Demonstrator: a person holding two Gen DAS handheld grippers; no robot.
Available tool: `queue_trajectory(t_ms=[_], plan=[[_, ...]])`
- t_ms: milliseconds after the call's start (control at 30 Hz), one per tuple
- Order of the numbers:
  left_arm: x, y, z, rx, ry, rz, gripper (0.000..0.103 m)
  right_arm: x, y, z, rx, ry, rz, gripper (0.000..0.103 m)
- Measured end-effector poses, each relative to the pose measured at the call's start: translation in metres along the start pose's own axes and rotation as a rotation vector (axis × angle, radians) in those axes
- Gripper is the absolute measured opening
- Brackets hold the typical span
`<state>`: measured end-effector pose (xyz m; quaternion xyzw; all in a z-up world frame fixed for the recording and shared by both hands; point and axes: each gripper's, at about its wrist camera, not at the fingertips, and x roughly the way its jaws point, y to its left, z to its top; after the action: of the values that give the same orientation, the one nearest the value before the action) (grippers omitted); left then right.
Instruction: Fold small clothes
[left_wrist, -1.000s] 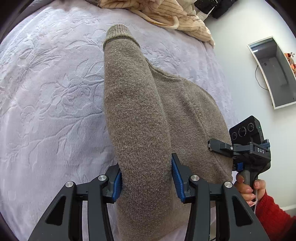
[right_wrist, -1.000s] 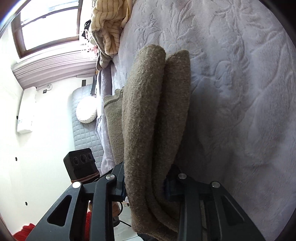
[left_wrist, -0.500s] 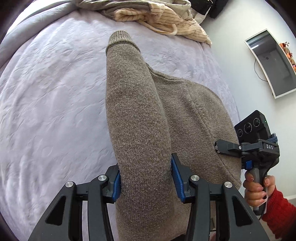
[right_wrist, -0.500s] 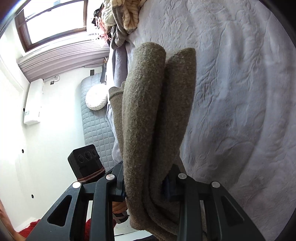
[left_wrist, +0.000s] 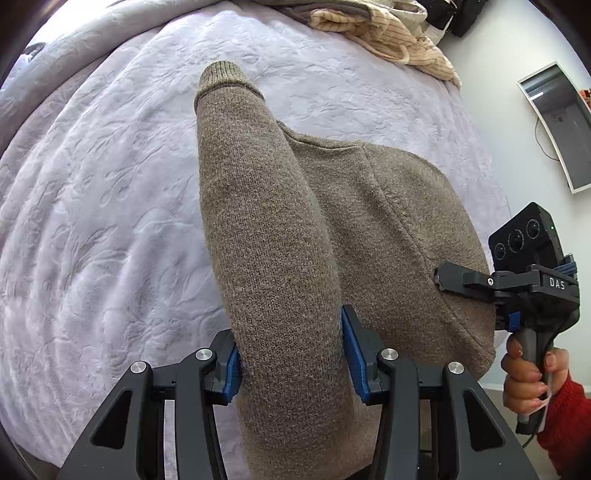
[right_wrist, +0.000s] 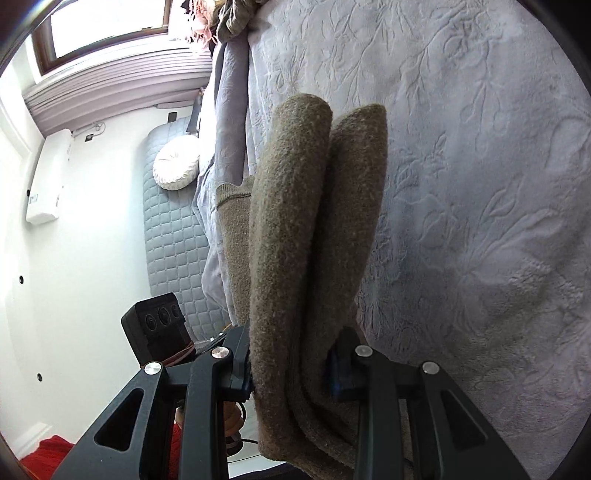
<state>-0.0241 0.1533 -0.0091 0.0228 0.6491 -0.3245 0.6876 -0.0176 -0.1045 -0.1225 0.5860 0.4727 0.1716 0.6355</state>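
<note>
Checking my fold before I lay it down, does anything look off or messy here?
Nothing damaged. The brown sweater is bunched in both claws, left claw and right claw. Only the heap of unfolded clothes at the far bed edge looks messy.

Sweater (left_wrist: 332, 229) on bedspread (left_wrist: 110, 221), between tools; clothes pile (left_wrist: 388, 33) behind at far edge

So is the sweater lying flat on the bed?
No, the sweater hangs clamped in both grippers, left and right, above the bed.
</note>
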Motion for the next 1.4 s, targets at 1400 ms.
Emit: queue_trajectory(t_ms=[1400], plan=[[0.035, 0.0, -0.042, 0.085, 0.035, 0.156, 0.061, 0.002, 0.019, -0.063, -0.281, -0.035, -0.796, 0.009]])
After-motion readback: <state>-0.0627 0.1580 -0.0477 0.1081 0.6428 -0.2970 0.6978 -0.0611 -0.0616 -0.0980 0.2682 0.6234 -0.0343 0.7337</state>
